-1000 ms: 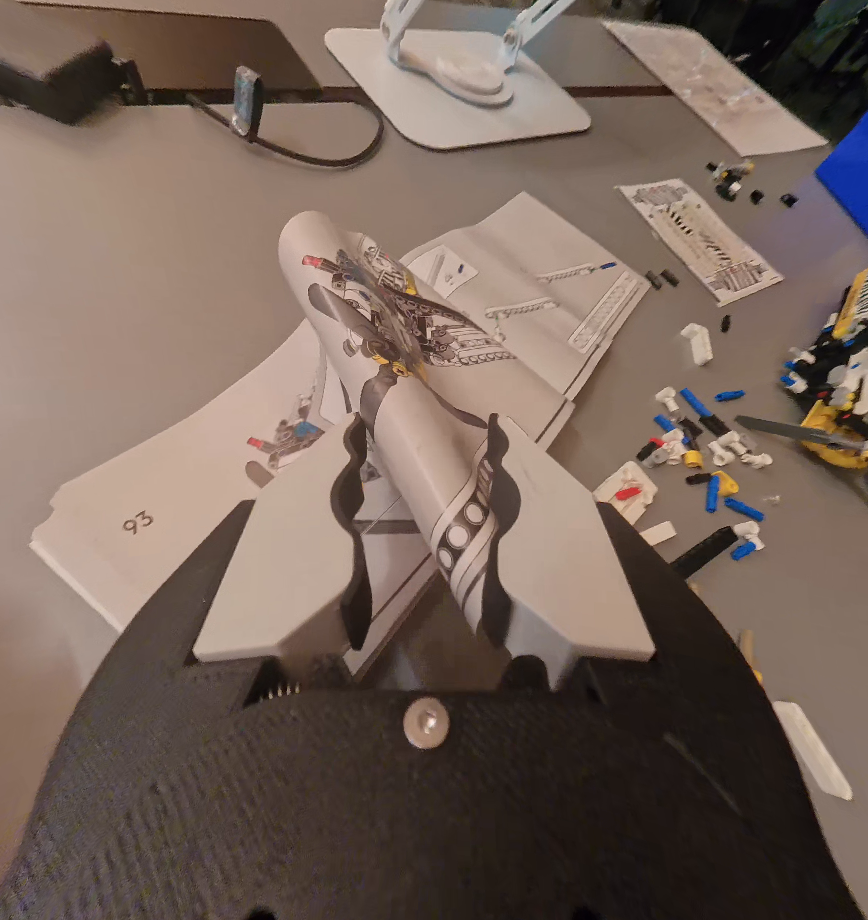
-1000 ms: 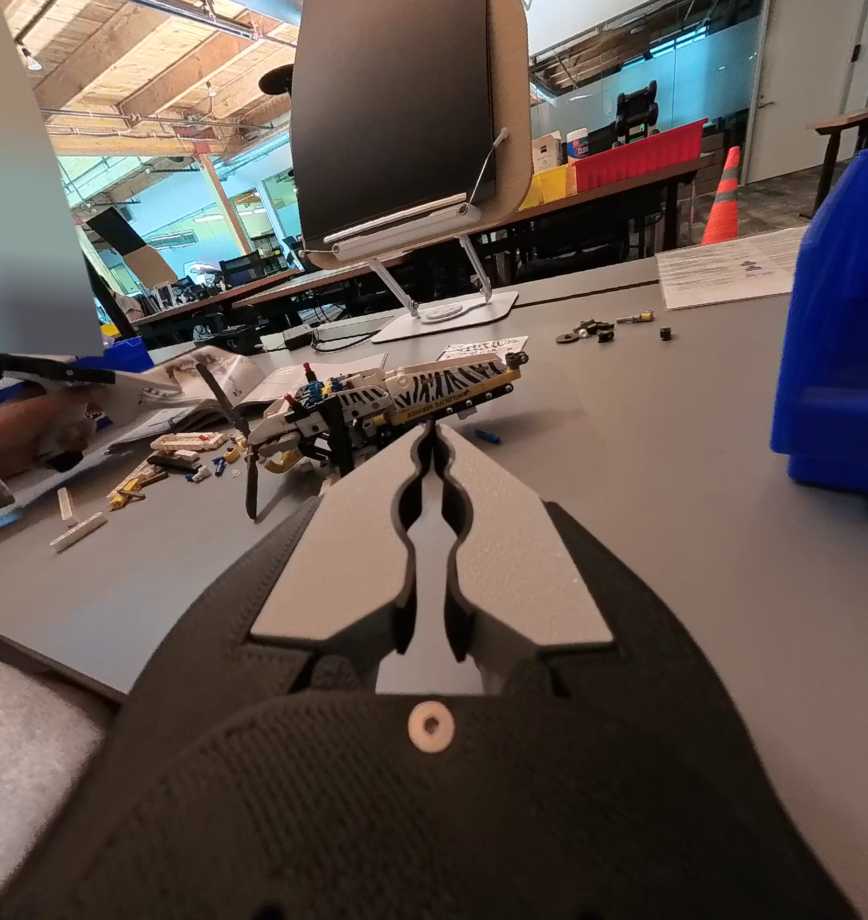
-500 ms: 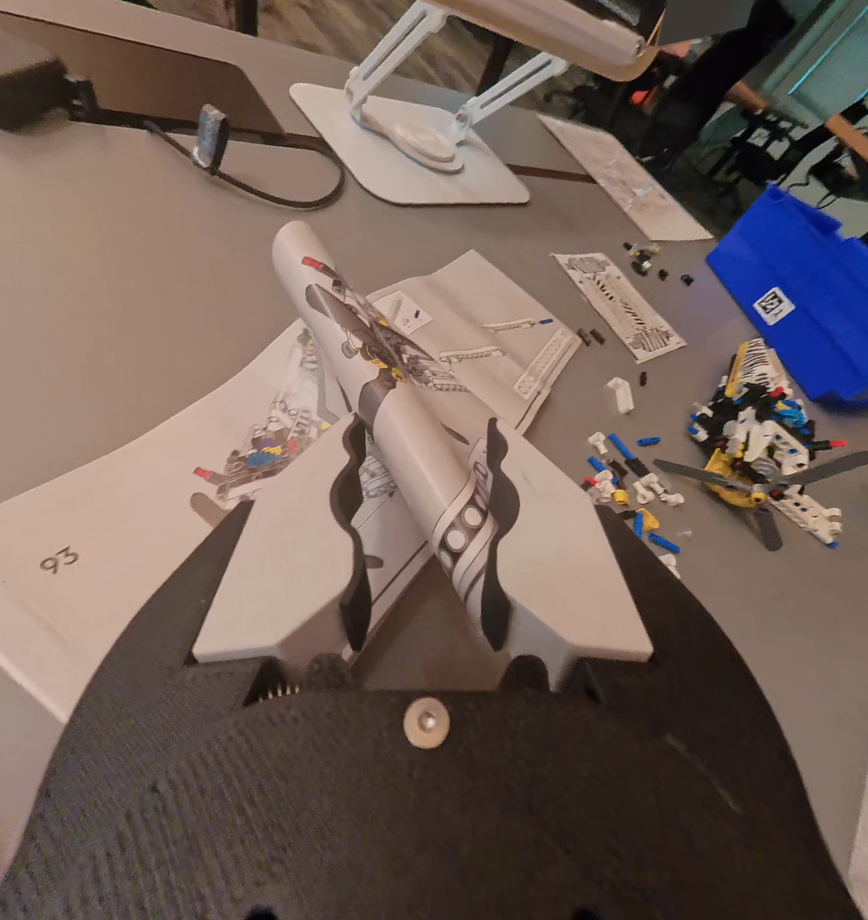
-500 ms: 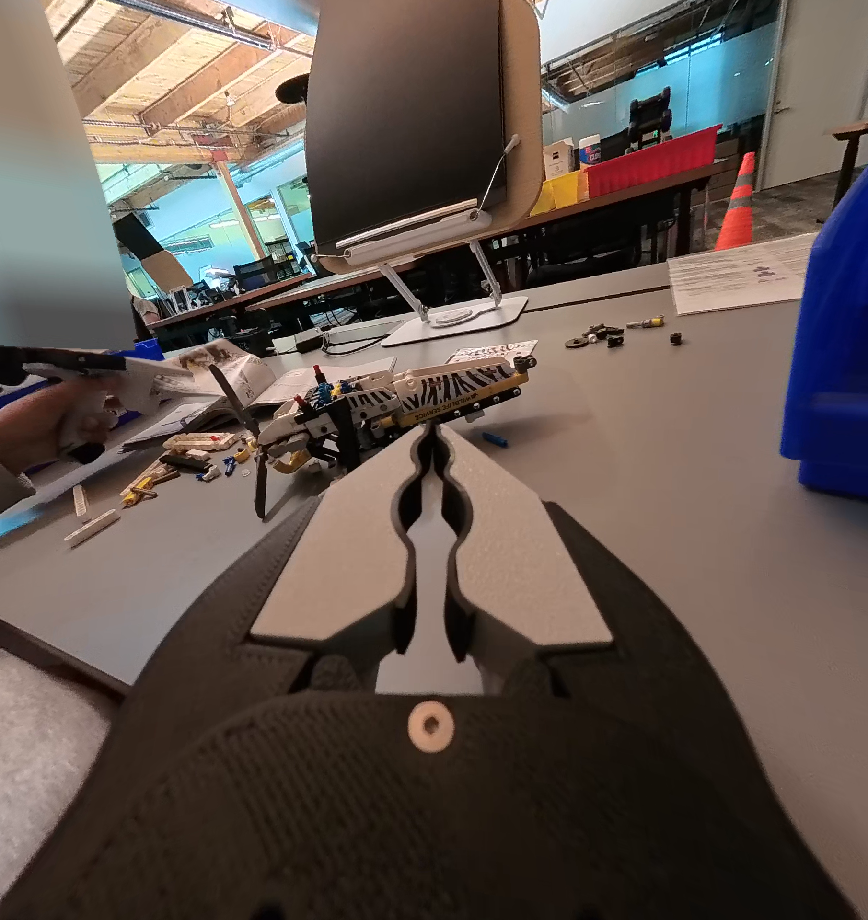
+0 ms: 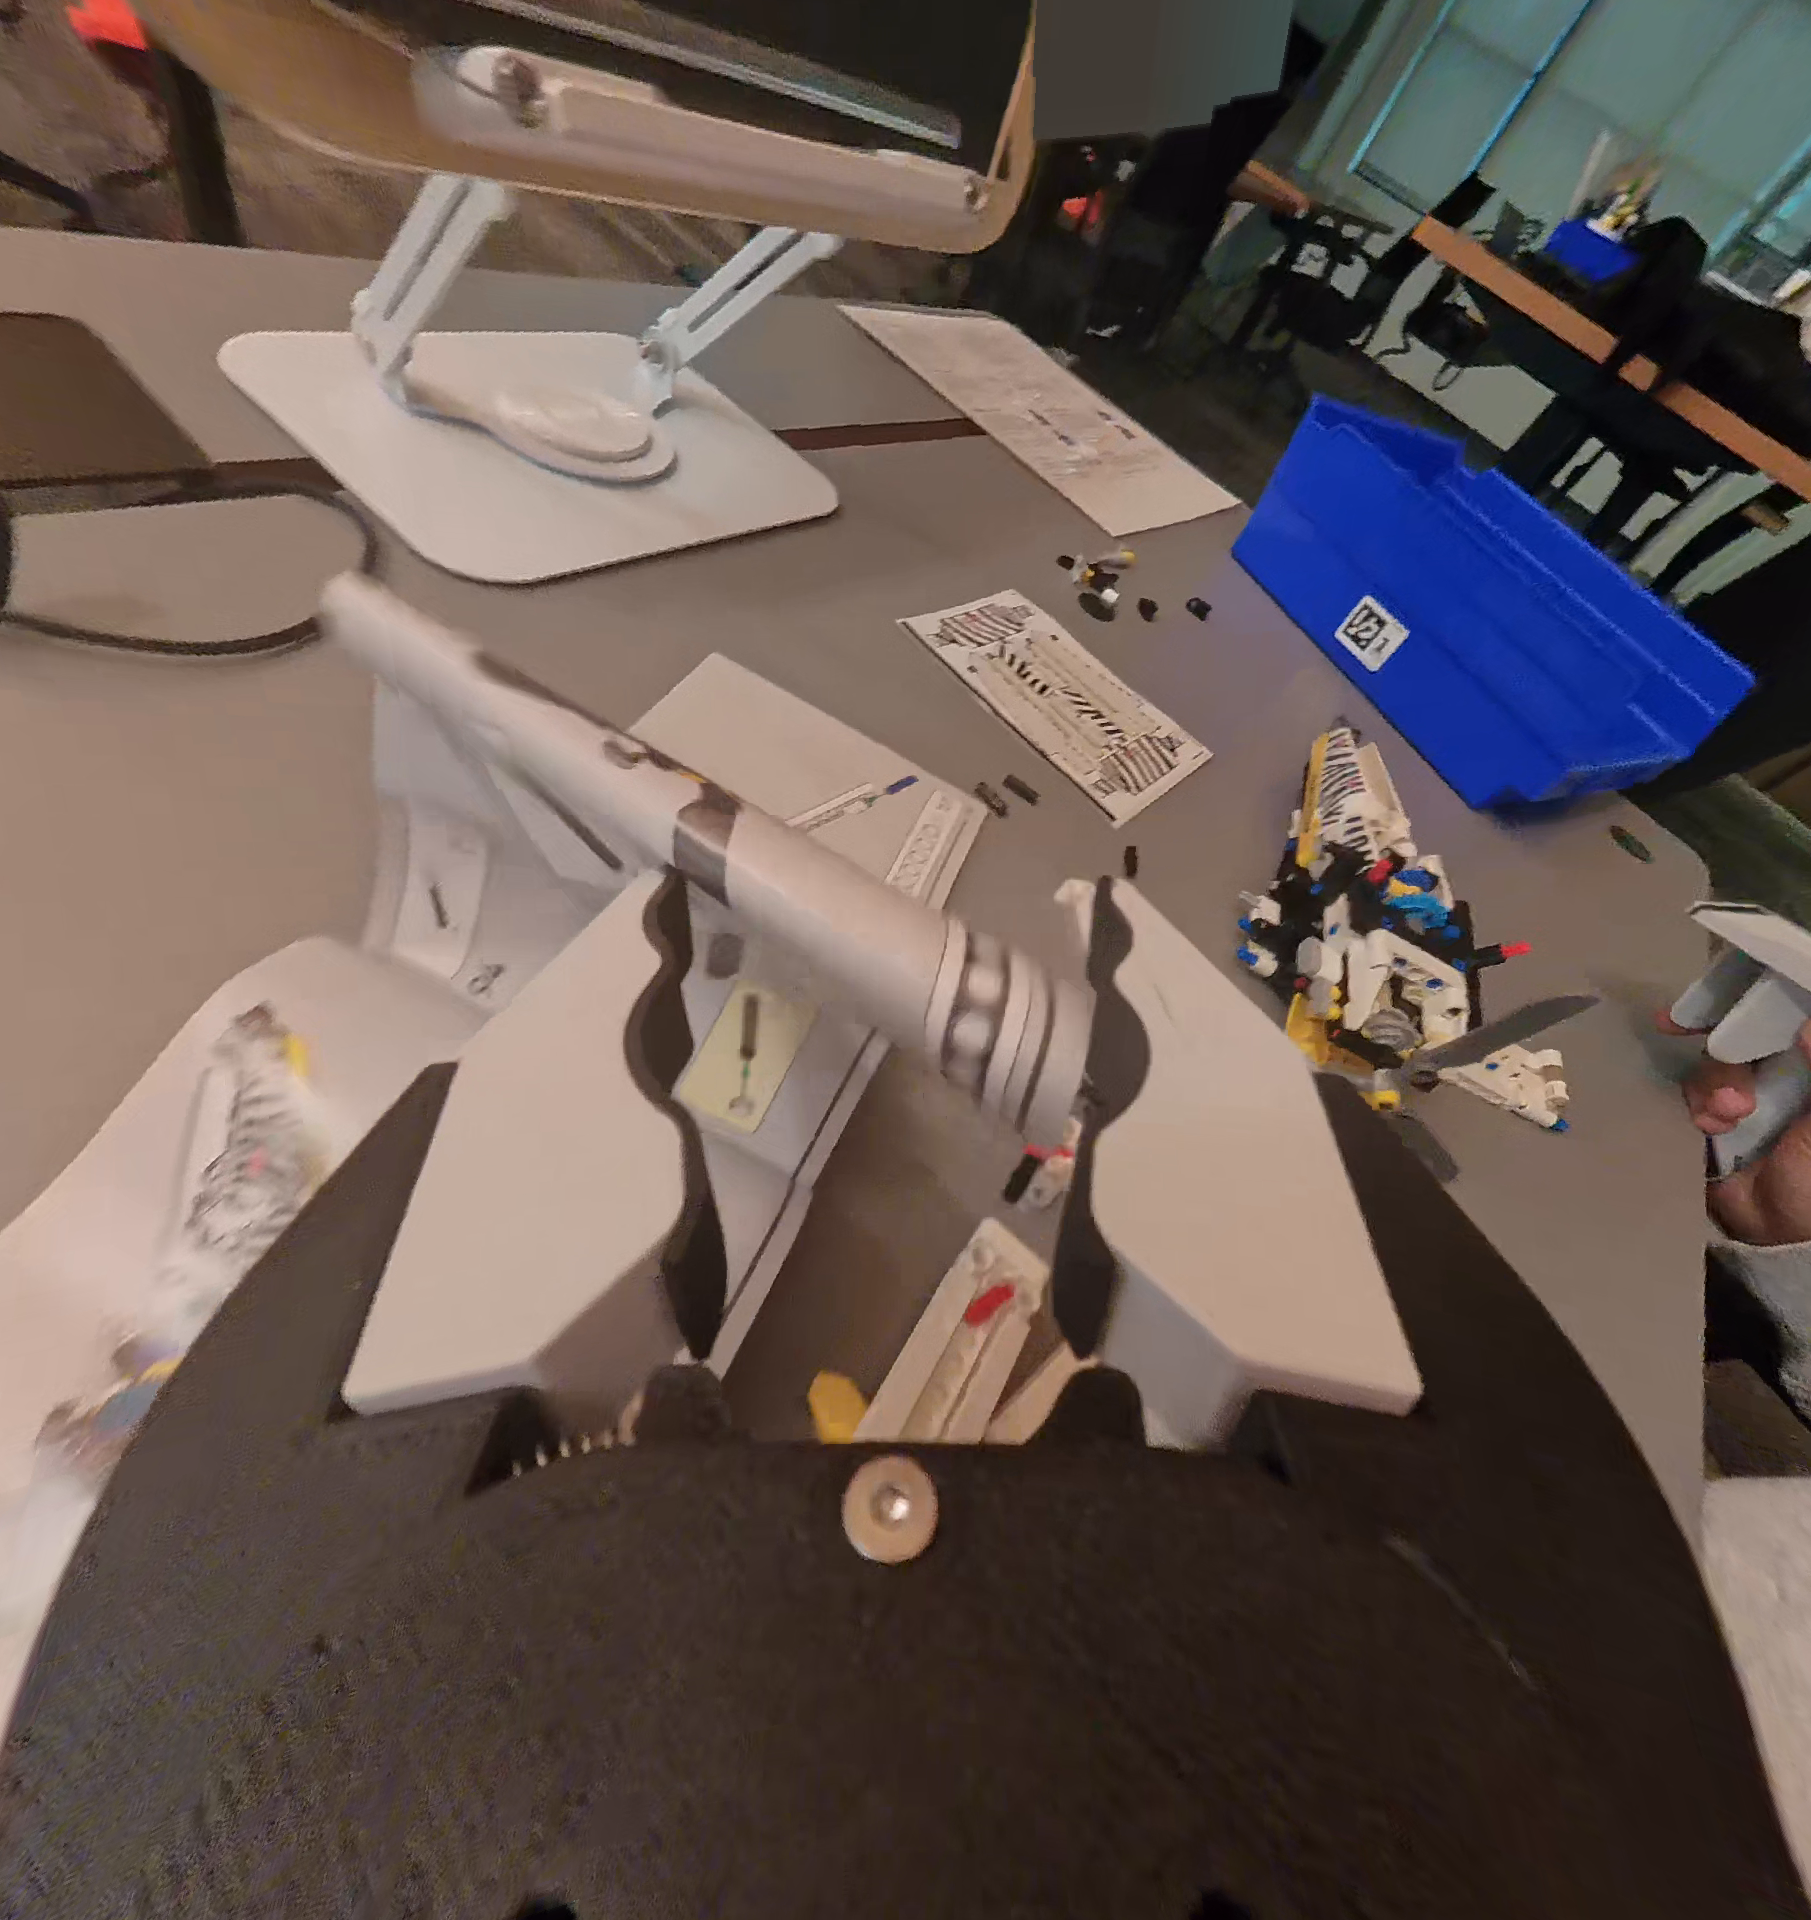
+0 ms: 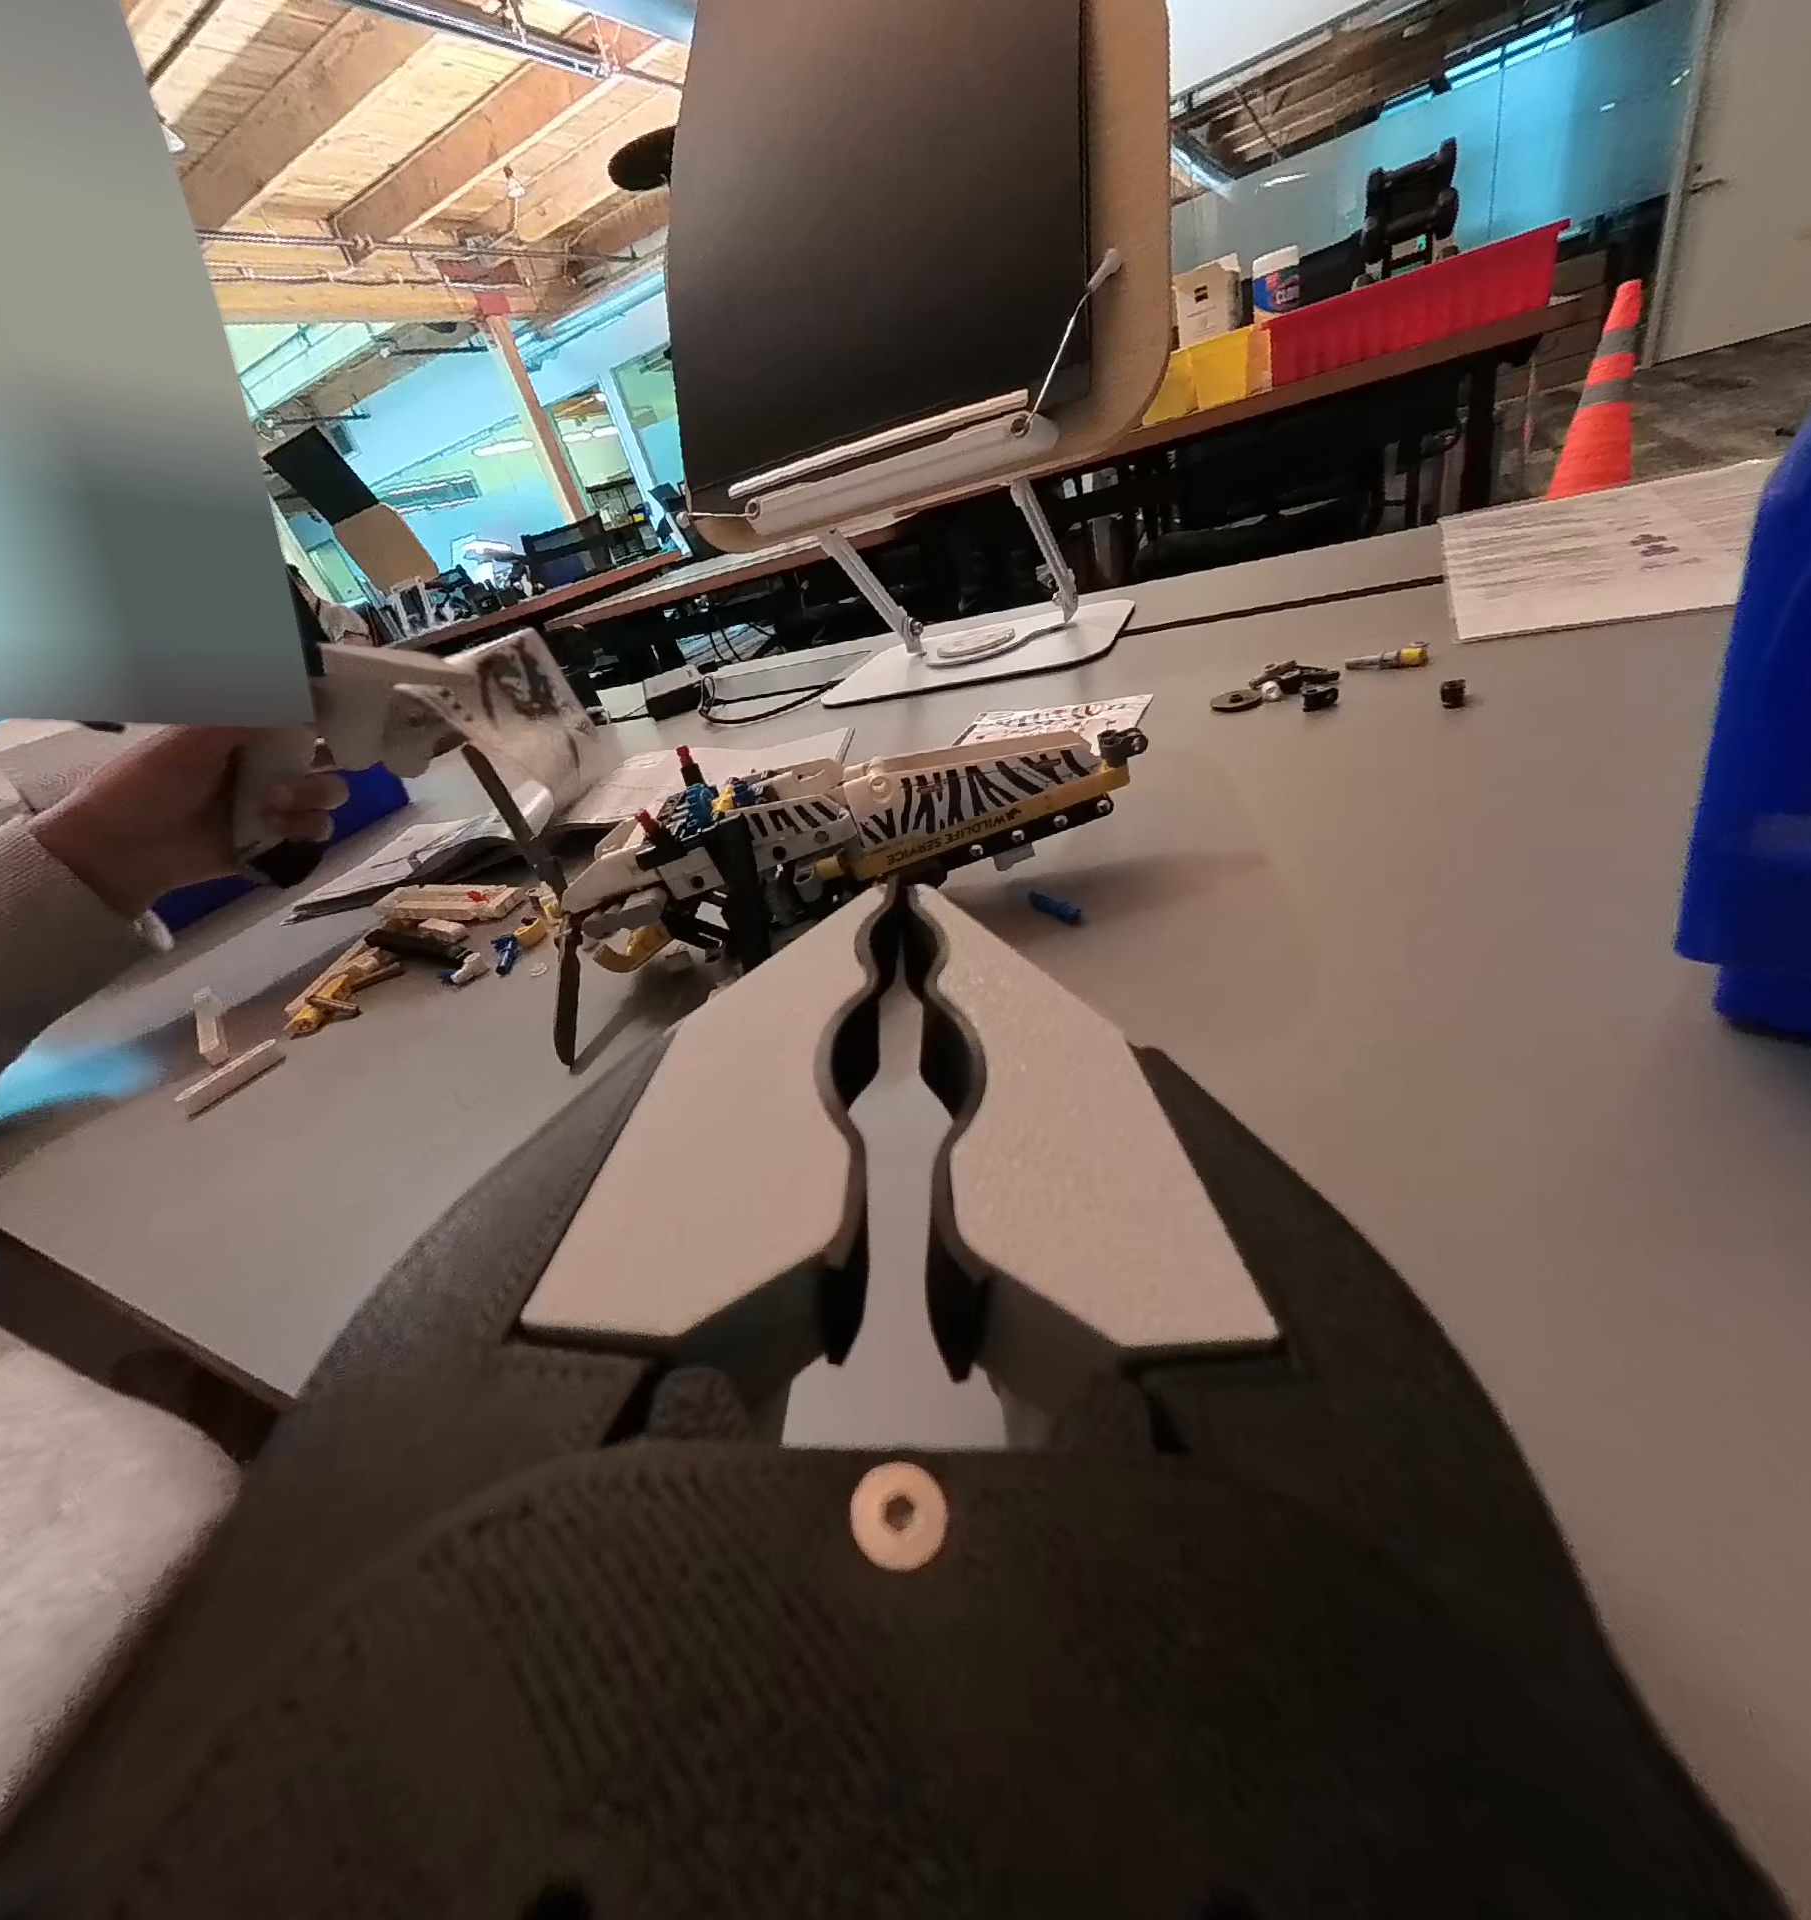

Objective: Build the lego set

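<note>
one partly built lego model [image 5: 1374,961] with zebra-striped panels lies on the table [image 5: 153,790], and the rest is counted from it. to its left lie one open instruction booklet [image 5: 527,831] and one scatter of small loose pieces [image 6: 413,935] too many and too small to count; beyond it lie one striped sticker sheet [image 5: 1052,701], one little cluster of dark pieces [image 6: 1285,686], one printed paper sheet [image 5: 1036,416] and one white stand [image 5: 527,457] holding one dark panel [image 6: 880,229]. to its right sits one blue bin [image 5: 1483,623], and two grippers are in view, one [image 5: 880,1049] over the booklet and one [image 6: 906,935] just in front of the model.
</note>
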`<state>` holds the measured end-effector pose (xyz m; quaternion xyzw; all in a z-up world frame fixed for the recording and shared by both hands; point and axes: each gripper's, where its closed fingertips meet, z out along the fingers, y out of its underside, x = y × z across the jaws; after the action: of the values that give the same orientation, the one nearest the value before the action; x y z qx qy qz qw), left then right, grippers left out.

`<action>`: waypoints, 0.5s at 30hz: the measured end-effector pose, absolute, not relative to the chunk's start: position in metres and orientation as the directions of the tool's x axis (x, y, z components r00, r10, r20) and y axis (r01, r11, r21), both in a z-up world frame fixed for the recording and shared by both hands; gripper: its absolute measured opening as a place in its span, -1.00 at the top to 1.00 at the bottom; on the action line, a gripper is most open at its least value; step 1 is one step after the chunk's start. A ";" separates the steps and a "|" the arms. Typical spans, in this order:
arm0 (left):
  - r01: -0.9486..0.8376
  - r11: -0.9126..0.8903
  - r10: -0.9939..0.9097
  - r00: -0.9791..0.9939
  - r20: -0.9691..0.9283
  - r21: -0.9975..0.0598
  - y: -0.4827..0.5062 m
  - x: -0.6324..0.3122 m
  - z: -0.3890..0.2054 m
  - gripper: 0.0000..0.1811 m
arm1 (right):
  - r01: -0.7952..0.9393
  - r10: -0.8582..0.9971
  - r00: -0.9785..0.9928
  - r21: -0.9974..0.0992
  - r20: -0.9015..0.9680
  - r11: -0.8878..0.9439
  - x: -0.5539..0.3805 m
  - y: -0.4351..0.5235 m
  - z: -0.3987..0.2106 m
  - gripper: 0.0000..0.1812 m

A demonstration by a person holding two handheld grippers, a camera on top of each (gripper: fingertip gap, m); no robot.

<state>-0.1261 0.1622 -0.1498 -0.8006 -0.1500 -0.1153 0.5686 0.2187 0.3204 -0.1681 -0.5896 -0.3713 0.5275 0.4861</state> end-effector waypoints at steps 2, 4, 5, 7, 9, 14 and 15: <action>0.378 -0.307 0.059 0.924 0.379 -0.874 0.172 -0.115 -0.146 0.09 | -0.075 0.955 0.164 -0.969 -0.247 -0.237 0.219 0.319 -0.168 1.00; 0.378 -0.296 0.029 0.921 0.388 -0.877 0.179 -0.107 -0.144 0.06 | -0.071 0.958 0.160 -0.971 -0.239 -0.230 0.218 0.318 -0.168 1.00; 0.377 -0.288 0.023 0.922 0.387 -0.881 0.182 -0.105 -0.144 0.06 | -0.070 0.958 0.158 -0.970 -0.239 -0.231 0.218 0.318 -0.168 1.00; 0.371 -0.273 0.007 0.923 0.384 -0.888 0.184 -0.100 -0.145 0.06 | -0.070 0.958 0.156 -0.970 -0.241 -0.233 0.218 0.317 -0.168 1.00; 0.371 -0.258 -0.018 0.921 0.389 -0.892 0.183 -0.096 -0.146 0.06 | -0.068 0.957 0.158 -0.970 -0.242 -0.234 0.218 0.318 -0.169 1.00; 0.343 -0.197 -0.036 0.934 0.356 -0.919 0.172 -0.100 -0.144 0.10 | -0.069 0.954 0.160 -0.967 -0.254 -0.246 0.218 0.319 -0.169 1.00; 0.343 -0.175 -0.028 0.935 0.353 -0.923 0.169 -0.105 -0.142 0.11 | -0.070 0.953 0.160 -0.966 -0.256 -0.248 0.218 0.319 -0.169 1.00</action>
<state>-0.1048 0.1690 -0.1421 -0.7523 -0.1049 -0.1463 0.6337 0.2182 0.3190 -0.1689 -0.5874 -0.3759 0.5281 0.4845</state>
